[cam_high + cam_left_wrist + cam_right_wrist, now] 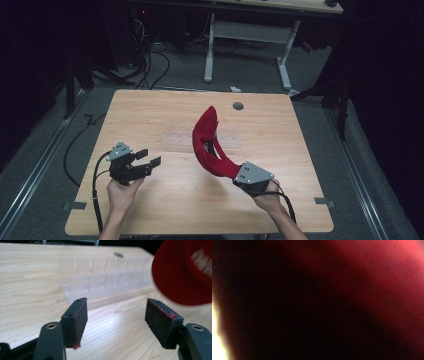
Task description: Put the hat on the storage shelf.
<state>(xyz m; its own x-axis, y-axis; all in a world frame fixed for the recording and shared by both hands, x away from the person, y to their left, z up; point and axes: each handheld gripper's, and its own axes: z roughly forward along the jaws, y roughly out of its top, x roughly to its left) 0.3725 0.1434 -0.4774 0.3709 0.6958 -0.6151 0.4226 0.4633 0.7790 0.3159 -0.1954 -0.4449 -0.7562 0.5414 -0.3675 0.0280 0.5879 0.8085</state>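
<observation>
A red cap [207, 142] is held tilted above the middle of the wooden table [145, 110], its brim pointing away. My right gripper [240, 174] is shut on the cap's near edge, and the fabric covers its jaws. Blurred red cloth [374, 277] sits right against the lens in the right gripper view. My left gripper [150, 156] hovers at the table's near left, open, with nothing between its black pads [77, 317]. Red fluff clings to those pads. The cap [185, 272] shows at the upper right of the left gripper view.
A clear plastic slotted rack [105, 277] lies on the table beyond the left gripper, faint in the high view [175, 139] beside the cap. A grey cable hole [238, 106] sits near the far edge. A white desk frame [250, 35] stands behind the table.
</observation>
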